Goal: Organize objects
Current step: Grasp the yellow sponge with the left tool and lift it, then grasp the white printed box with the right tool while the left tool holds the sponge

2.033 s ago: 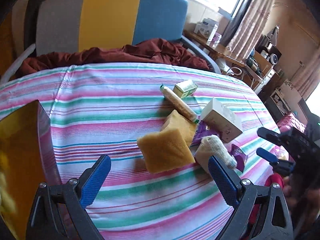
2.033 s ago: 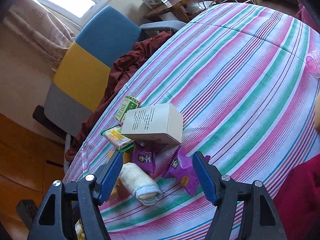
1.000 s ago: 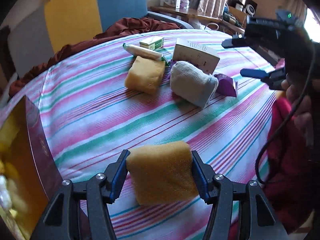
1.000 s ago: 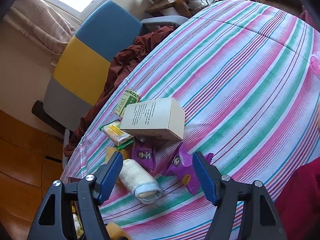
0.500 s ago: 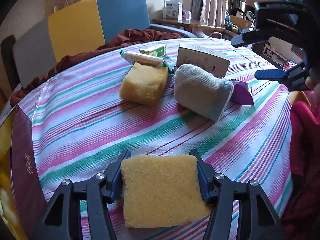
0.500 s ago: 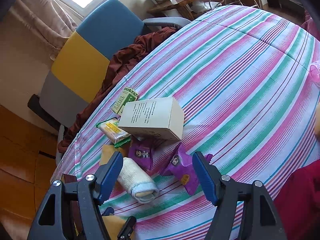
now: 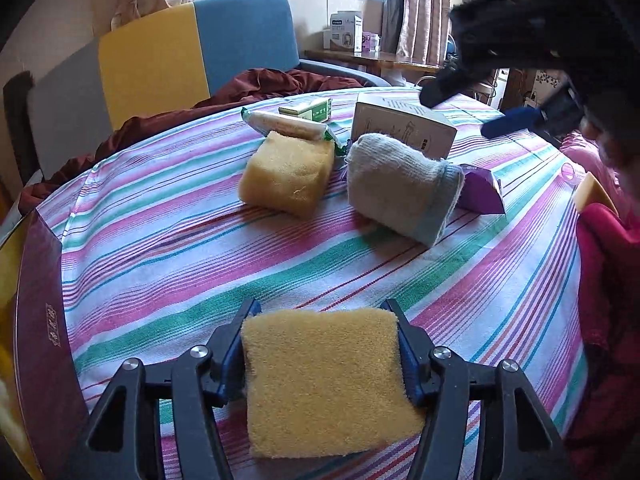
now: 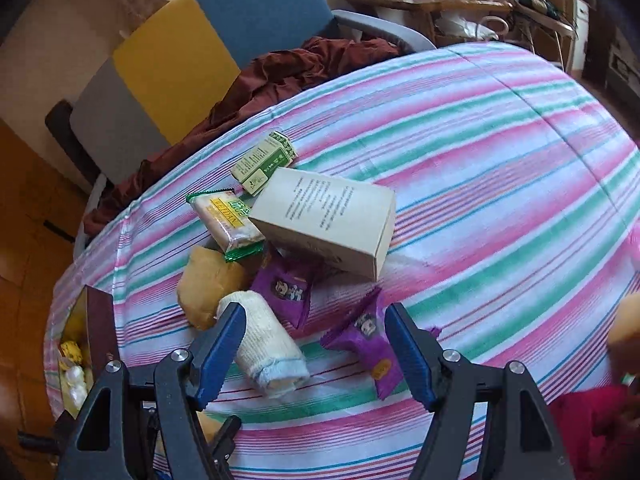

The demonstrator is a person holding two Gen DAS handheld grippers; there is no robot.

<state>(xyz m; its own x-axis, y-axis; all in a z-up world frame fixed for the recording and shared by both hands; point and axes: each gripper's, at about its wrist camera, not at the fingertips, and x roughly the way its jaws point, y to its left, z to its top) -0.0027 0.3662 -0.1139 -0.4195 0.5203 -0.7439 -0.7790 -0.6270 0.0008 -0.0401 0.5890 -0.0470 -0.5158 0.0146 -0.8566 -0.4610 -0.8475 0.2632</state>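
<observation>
My left gripper (image 7: 320,312) holds a yellow sponge (image 7: 324,380) low over the striped tablecloth (image 7: 180,248). Both blue pads touch the sponge's sides, and the jaws are opening. A second yellow sponge (image 7: 288,172) lies further back, next to a rolled grey sock (image 7: 404,184). My right gripper (image 8: 315,314) hangs open above the sock (image 8: 268,348) and a purple snack packet (image 8: 372,344), with nothing between its fingers. It also shows at the upper right of the left wrist view.
Behind the sock lie a white carton (image 8: 328,216), a biscuit packet (image 8: 226,220), a small green box (image 8: 264,162) and another purple packet (image 8: 284,288). A dark red box (image 7: 36,320) stands open at the left table edge. A chair (image 7: 192,52) with dark red cloth stands behind.
My left gripper closed on one sponge and carried it to the near side of the table. My right gripper has rolled and shifted over the sock and purple packet.
</observation>
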